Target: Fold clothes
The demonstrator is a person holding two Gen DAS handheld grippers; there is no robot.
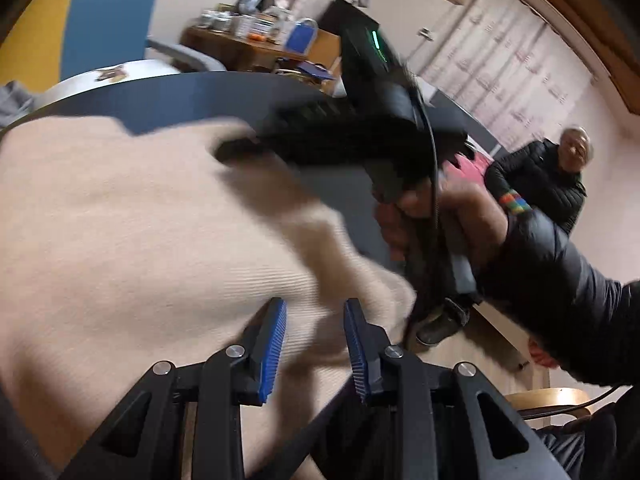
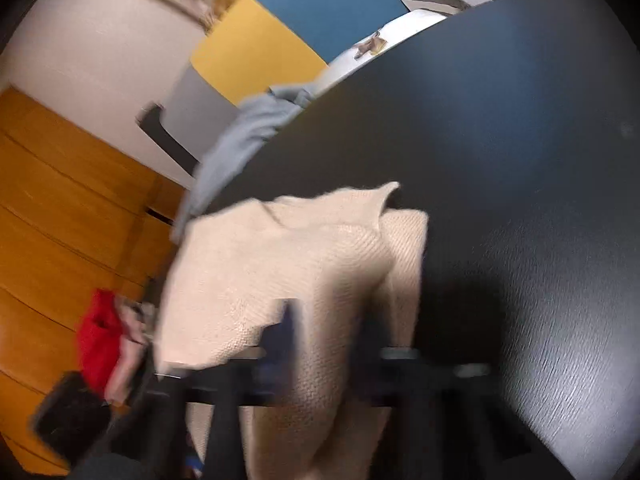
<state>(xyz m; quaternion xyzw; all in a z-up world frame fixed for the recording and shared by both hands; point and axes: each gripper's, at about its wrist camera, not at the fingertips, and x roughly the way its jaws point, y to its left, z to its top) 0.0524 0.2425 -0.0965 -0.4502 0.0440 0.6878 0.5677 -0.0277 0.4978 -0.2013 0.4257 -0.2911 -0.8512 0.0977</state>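
A dark worktop (image 2: pixel 520 160) is seen w/ a cream knit sweater (image 1: pixel 120 220) spread over its near part. A grey garment (image 2: pixel 240 136) is draped over the far edge. The left claw (image 1: pixel 316 344) is held approx. half open, blue pads either side of the sweater's edge; grip can't be confirmed. The right claw (image 2: pixel 324 332) is blurred, sweater fabric bunched betw. its fingers; closure can't be told. A bystander (image 1: pixel 552 176) is seated beyond.

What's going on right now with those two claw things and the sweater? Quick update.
Left gripper open, cream sweater between its fingers. Right gripper blurred, looks shut on sweater. Grey garment at the dark table edge, clear of the fold.
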